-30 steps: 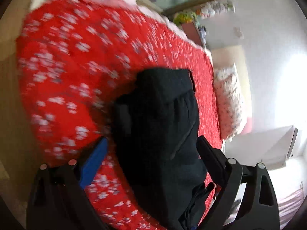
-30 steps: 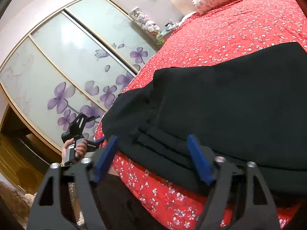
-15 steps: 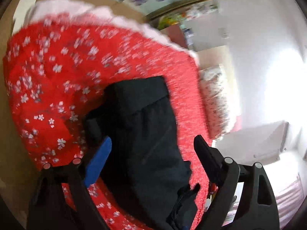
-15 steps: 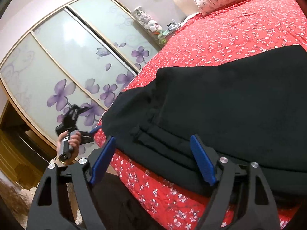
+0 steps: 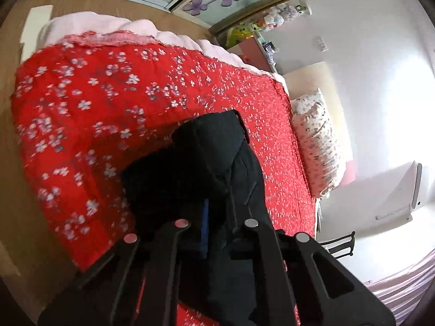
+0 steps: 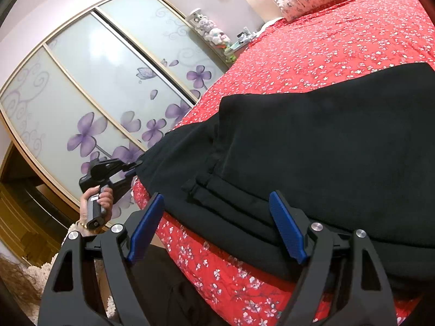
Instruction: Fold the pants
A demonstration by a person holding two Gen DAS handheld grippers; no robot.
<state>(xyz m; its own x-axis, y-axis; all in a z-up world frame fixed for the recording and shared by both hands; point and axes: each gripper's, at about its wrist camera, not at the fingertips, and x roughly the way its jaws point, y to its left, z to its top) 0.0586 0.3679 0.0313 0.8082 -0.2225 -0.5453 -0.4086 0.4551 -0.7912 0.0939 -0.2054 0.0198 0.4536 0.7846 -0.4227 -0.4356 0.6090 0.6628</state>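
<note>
Black pants (image 6: 326,149) lie partly folded on a red flowered bedspread (image 6: 339,40). In the left wrist view the pants (image 5: 206,157) run from the middle down to my left gripper (image 5: 214,225), which is shut on an end of the black fabric. That gripper also shows from outside in the right wrist view (image 6: 130,168), at the pants' left corner by the bed's edge. My right gripper (image 6: 217,228) is open, its blue fingers (image 6: 285,228) astride the layered near edge of the pants without gripping it.
The bedspread (image 5: 95,108) covers a bed with a flowered pillow (image 5: 318,146) at its head. Sliding wardrobe doors with purple flowers (image 6: 108,95) stand past the bed's left side. A shelf with soft toys (image 6: 212,32) is in the far corner. Wood floor (image 5: 11,190) borders the bed.
My left gripper has gone from open to shut on the pants' end, and its view has swung over the bed. My right gripper has stayed open at the near edge.
</note>
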